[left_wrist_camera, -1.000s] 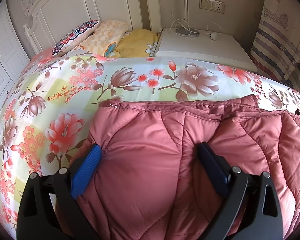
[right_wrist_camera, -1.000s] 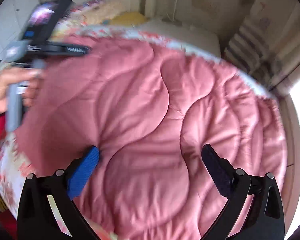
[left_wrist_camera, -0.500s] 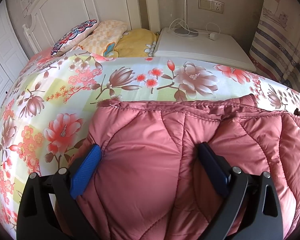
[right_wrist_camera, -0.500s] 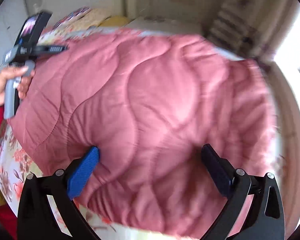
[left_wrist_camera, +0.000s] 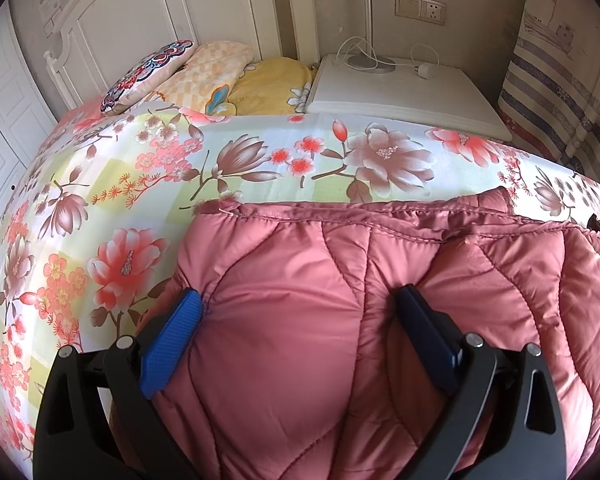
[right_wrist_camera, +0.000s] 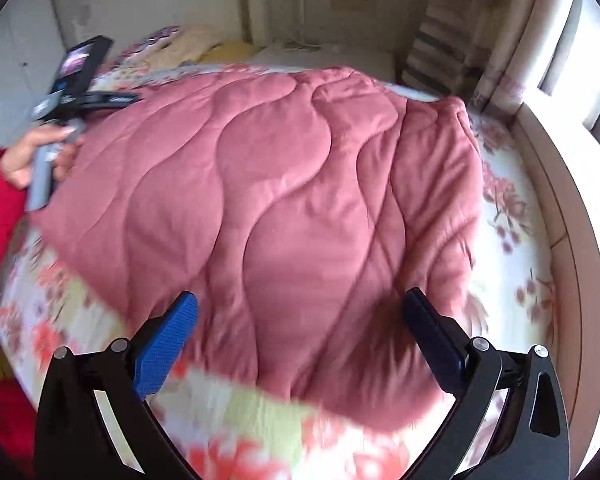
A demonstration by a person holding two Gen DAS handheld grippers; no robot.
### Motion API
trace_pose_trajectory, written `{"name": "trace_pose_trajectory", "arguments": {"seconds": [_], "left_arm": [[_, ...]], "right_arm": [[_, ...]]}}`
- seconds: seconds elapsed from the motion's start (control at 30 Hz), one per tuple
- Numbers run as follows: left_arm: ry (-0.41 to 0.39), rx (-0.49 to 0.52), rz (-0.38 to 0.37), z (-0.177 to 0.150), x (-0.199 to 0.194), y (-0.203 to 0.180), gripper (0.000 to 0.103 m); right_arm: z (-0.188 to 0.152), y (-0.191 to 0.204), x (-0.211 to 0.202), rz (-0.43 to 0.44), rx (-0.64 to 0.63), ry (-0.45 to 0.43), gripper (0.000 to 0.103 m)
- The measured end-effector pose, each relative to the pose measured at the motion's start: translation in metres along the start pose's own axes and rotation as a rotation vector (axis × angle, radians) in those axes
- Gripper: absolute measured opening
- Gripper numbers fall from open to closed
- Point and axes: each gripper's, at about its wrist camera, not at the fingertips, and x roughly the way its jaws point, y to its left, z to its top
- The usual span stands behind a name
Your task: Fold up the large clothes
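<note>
A pink quilted padded garment [right_wrist_camera: 284, 208] lies spread on the floral bedsheet [left_wrist_camera: 100, 184]. In the left wrist view its stitched hem [left_wrist_camera: 340, 212] runs across the middle. My left gripper [left_wrist_camera: 300, 312] is wide open, its blue pads pressing into the padding on both sides of a bulge [left_wrist_camera: 292, 340]. It also shows in the right wrist view [right_wrist_camera: 76, 96], held by a hand at the garment's far left edge. My right gripper [right_wrist_camera: 300, 320] is open and empty, hovering over the garment's near edge.
Pillows [left_wrist_camera: 148, 72] and a yellow cover [left_wrist_camera: 272, 84] lie at the white headboard [left_wrist_camera: 160, 12]. A white nightstand [left_wrist_camera: 404, 92] with a charger cable stands beyond the bed. A window ledge [right_wrist_camera: 560, 184] borders the bed's right side.
My right gripper has drawn back and swung right, so the garment's near edge and the bedsheet now show below it. The left gripper has stayed nearly still.
</note>
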Motion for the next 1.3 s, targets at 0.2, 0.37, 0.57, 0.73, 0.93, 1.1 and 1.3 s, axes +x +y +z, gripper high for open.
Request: {"name": "trace_pose_trajectory", "arguments": {"seconds": [0.2,0.37,0.57,0.73,0.93,1.1,1.3], "left_arm": [[-0.003,0.002,-0.001,0.000,0.001,0.001,0.098],[-0.005,0.004,0.001,-0.001,0.000,0.000,0.098],[-0.018,0.010,0.012,-0.002,-0.005,-0.001,0.098],[-0.079,0.034,-0.010,-0.002,-0.043,-0.001,0.095],[-0.218,0.130,-0.056,-0.011,-0.122,-0.033,0.095],[-0.241,0.202,-0.095,-0.028,-0.135,-0.080,0.095],[-0.181,0.229,-0.128,-0.048,-0.109,-0.106,0.095]], "right_arm": [[-0.017,-0.016,0.024,0.026,-0.007,-0.009,0.099],[-0.010,-0.007,-0.013,-0.009,0.015,-0.035,0.098],[-0.027,-0.014,0.016,-0.023,0.037,-0.001,0.099],[-0.034,-0.021,-0.024,0.012,0.173,-0.118,0.099],[-0.086,-0.027,-0.039,0.084,0.422,-0.118,0.099],[-0.111,-0.020,-0.028,0.256,0.581,-0.147,0.099],[-0.102,-0.023,-0.010,0.290,0.665,-0.206,0.099]]}}
